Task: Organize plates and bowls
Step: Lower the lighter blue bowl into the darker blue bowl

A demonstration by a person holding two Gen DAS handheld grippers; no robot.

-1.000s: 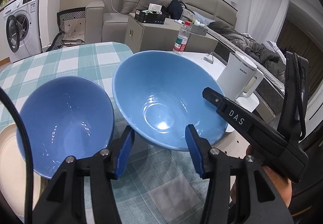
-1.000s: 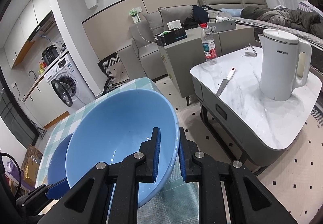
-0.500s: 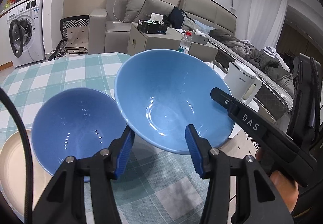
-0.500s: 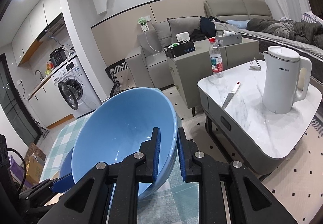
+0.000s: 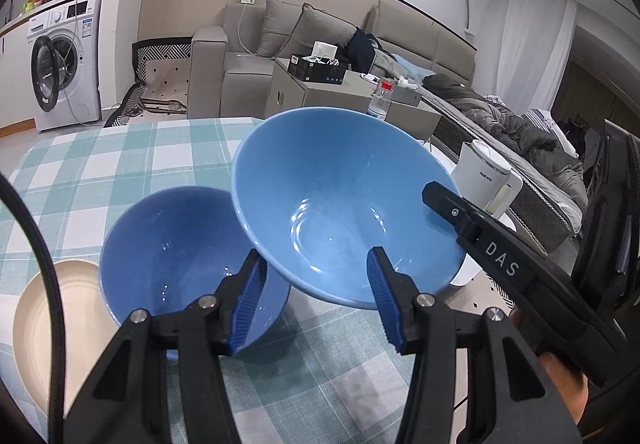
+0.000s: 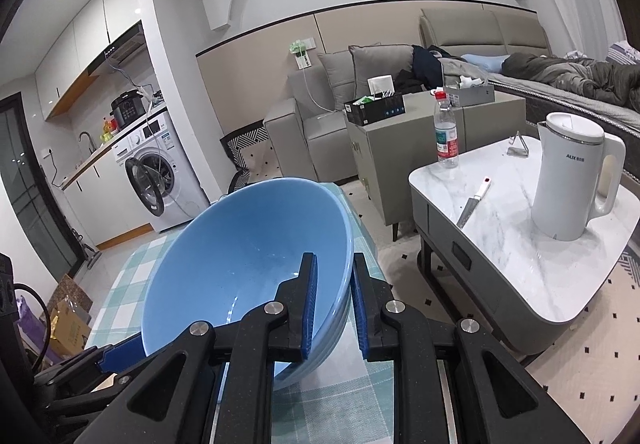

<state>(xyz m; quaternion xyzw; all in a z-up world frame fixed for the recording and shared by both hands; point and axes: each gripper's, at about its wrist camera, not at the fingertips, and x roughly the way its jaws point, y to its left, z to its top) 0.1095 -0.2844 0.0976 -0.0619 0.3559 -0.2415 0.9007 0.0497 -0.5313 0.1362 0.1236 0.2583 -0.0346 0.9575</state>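
Observation:
My right gripper point(image 6: 334, 264) is shut on the rim of a light blue bowl point(image 6: 240, 260), one pad inside and one outside. The bowl point(image 5: 340, 211) hangs tilted above the checked table point(image 5: 100, 171), its right rim pinched by the right gripper point(image 5: 444, 203). A darker blue bowl point(image 5: 180, 252) rests on the cloth to its left, partly under it. My left gripper point(image 5: 316, 264) hovers open in front of both bowls with nothing pinched; its left finger overlaps the dark bowl's near rim. A cream plate point(image 5: 36, 324) lies at the far left.
To the right of the table stands a low marble coffee table point(image 6: 500, 236) with a white kettle point(image 6: 572, 175), a knife point(image 6: 472, 203) and a water bottle point(image 6: 445, 135). A grey sofa and cabinet are behind, with a washing machine point(image 5: 60, 75) at the back left.
The right gripper has lifted the light blue bowl higher off the cloth. The left gripper has risen and drawn back, so the dark bowl looks smaller and sits closer to its left finger.

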